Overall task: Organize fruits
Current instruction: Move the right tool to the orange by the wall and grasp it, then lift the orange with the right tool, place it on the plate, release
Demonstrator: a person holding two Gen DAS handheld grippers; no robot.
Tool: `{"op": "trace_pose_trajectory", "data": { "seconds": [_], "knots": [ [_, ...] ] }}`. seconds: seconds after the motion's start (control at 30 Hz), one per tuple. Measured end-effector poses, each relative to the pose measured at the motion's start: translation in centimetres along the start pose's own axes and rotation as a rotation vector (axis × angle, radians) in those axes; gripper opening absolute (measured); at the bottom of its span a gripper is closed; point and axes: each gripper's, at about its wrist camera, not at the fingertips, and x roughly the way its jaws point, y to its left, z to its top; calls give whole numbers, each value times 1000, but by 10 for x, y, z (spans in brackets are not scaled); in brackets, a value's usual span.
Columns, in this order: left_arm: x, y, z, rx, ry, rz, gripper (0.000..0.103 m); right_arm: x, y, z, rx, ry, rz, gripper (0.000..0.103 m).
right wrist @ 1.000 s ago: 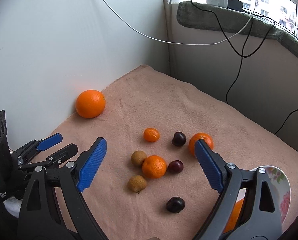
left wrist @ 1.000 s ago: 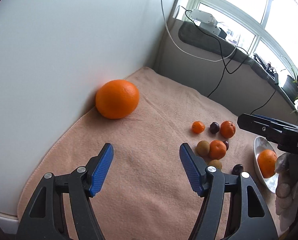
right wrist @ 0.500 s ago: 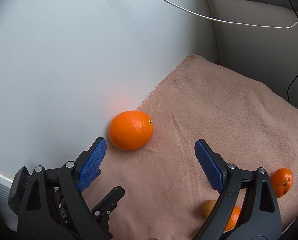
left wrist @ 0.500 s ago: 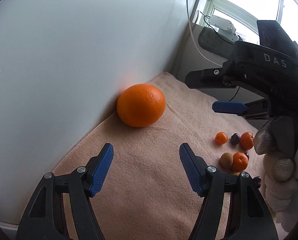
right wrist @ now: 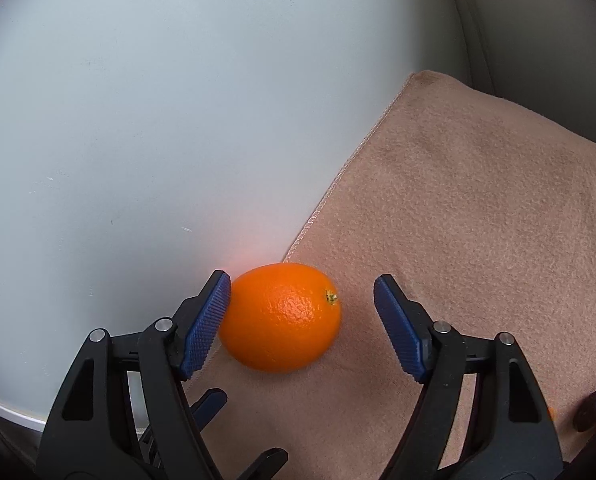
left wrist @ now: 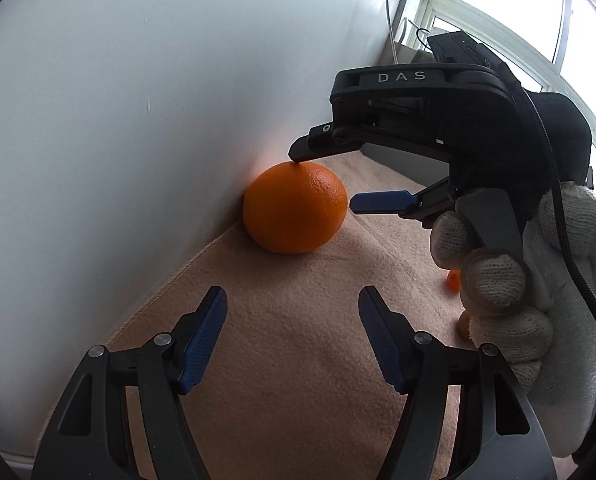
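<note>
A large orange point(right wrist: 280, 317) lies on the beige towel point(right wrist: 477, 216) against the white wall; it also shows in the left wrist view point(left wrist: 295, 208). My right gripper point(right wrist: 302, 322) is open and straddles the orange, its left pad point(right wrist: 206, 322) at the fruit's wall side, its right pad clear of it. In the left wrist view the right gripper point(left wrist: 323, 178) reaches in from the right over the orange. My left gripper point(left wrist: 293, 334) is open and empty, hovering over the towel a little short of the orange.
The white wall point(left wrist: 118, 100) stands tight behind the orange. A dark plum point(right wrist: 589, 410) lies at the lower right on the towel. A small orange fruit point(left wrist: 453, 280) peeks out behind the gloved hand point(left wrist: 509, 280). A window point(left wrist: 497, 0) is at the far right.
My right gripper swung left away from the small fruits and closed in around the large orange. My left gripper moved nearer the orange and the wall.
</note>
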Motion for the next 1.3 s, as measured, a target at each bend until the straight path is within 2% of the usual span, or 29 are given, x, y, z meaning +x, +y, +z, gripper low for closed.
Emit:
{"op": "trace_pose_trajectory", "data": {
  "seconds": [0.17,0.33,0.5,0.7,0.8,1.07,1.3],
  "knots": [
    [-1,7,2,-20,6,-5,68,-1,7,-9,-41,58,49,66],
    [1,9,5,-31,16,-9,68,-7,26,-25,-141,102,21,65],
    [1,10,9,-21,13,-13,68,-5,32,-22,-172,77,7,65],
    [3,8,9,-33,19,-11,68,-1,34,-4,-140,33,0,76],
    [5,7,11,-33,23,-9,68,10,26,2,-111,30,-4,76],
    [12,5,19,-36,21,8,68,39,13,13,-14,68,99,76],
    [12,1,19,-11,23,-13,69,43,10,11,-33,91,124,69]
  ]
}}
